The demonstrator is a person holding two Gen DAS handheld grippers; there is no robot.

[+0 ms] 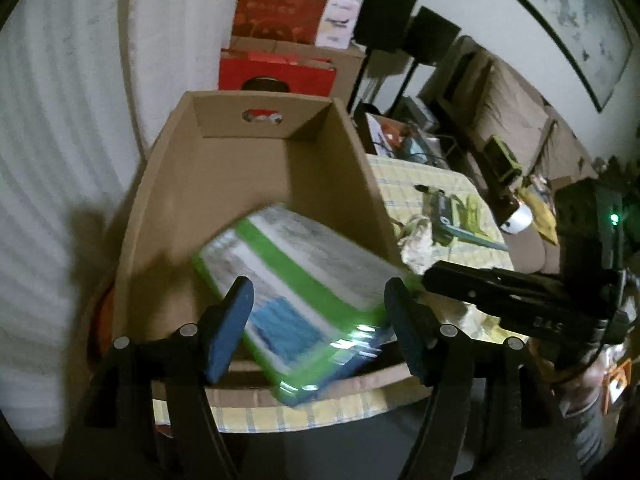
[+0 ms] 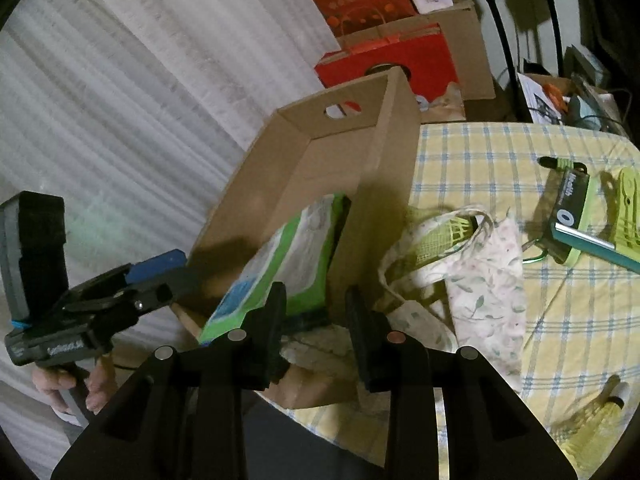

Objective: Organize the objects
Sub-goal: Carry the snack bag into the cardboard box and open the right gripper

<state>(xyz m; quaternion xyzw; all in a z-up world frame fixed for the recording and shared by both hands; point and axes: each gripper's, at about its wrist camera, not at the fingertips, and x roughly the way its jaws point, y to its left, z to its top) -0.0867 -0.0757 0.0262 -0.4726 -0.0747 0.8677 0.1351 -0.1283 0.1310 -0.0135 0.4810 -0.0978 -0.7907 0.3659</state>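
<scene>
A green-and-white plastic packet (image 1: 304, 288) lies tilted in an open cardboard box (image 1: 240, 176), its near end resting over the box's front wall. My left gripper (image 1: 320, 320) is open, its blue pads on either side of the packet without touching it. In the right wrist view the same packet (image 2: 292, 256) leans inside the box (image 2: 384, 160). My right gripper (image 2: 316, 336) is open and empty, just in front of the box's near right corner. The left gripper (image 2: 156, 276) shows at the left of that view.
On the yellow checked tablecloth (image 2: 500, 148) lie a floral drawstring bag (image 2: 480, 280) holding a yellow shuttlecock, a teal-and-green booklet (image 2: 572, 208), green clips (image 2: 628, 208) and another shuttlecock (image 2: 592, 420). Red gift bags (image 1: 280, 4) and cartons stand behind the box. A white ribbed wall is at the left.
</scene>
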